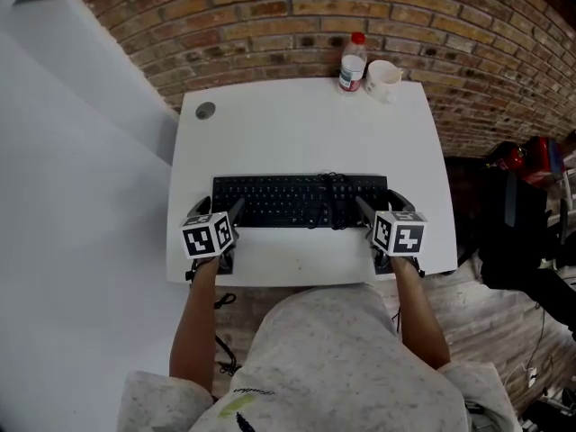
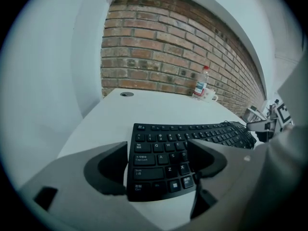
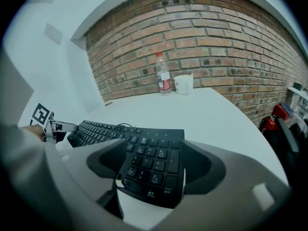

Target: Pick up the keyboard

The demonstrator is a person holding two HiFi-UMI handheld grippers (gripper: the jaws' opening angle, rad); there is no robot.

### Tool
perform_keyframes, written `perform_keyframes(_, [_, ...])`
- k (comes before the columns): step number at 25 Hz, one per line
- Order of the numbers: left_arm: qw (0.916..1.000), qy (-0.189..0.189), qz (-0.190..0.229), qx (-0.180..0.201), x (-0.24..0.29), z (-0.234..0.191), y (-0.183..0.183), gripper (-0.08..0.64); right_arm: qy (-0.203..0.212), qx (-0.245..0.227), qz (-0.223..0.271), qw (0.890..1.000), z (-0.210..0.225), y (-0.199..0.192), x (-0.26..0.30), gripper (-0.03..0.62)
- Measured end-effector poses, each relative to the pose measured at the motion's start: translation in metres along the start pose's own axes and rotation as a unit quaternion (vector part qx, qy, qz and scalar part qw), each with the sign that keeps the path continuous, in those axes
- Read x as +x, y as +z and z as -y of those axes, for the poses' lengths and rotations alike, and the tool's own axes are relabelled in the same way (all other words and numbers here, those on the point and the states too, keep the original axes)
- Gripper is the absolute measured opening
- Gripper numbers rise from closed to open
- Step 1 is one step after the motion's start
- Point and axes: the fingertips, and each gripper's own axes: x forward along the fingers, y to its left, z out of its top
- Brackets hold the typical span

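hanging wide open and holding nothing, the left gripper and right gripper each frame one end of the flat black plastic keyboard near the front edge of the white table; uneven closing could tilt it or snag its looped cable.

The left tool and right tool are grey with dark scooped pads. Each carries a white cube of black square markers. The shirt is pale, speckled and short-sleeved, with a yellow-green mark at 7 o'clock.
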Motion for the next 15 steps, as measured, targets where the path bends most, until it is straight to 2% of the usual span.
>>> perform_keyframes(6, [0.9999, -0.003, -0.013, 0.004, 0.009, -0.003, 0.002, 0.420, -0.005, 0.011, -0.014, 1.000, 0.011, -0.001, 0.010, 0.385])
perform_keyframes(12, [0.9997, -0.002, -0.024, 0.003, 0.018, -0.002, 0.001, 0.420, -0.004, 0.028, -0.032, 0.999, 0.016, -0.002, 0.021, 0.385])
perform_keyframes(15, [0.9995, -0.014, -0.030, -0.003, 0.020, -0.002, 0.000, 0.422, 0.003, 0.033, -0.047, 0.998, 0.015, -0.005, 0.024, 0.373])
